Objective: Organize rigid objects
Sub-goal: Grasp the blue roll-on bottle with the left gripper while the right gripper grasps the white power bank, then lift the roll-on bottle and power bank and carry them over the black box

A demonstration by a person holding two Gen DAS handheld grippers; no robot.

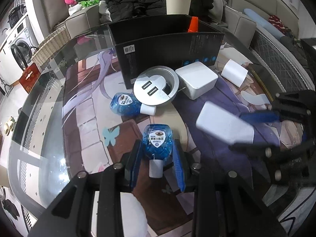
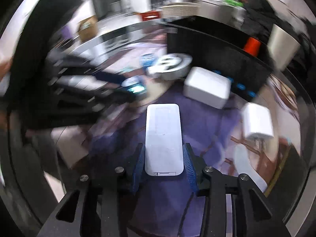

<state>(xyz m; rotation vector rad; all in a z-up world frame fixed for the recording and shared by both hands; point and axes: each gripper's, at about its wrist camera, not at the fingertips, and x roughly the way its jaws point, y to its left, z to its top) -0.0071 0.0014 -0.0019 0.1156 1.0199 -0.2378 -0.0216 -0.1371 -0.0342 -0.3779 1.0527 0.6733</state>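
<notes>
Your left gripper clamped on blue bottle, white cap toward camera, above printed mat on glass table. Your right gripper holds flat white slab between blue pads, pads pressing its long edges. Second blue bottle lies beside round silver USB hub. White charger block just right of hub, before open black box.

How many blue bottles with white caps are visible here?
2: one blue bottle gripped in the left gripper, another lying beside the round silver hub. Others may be hidden inside the black box.
</notes>
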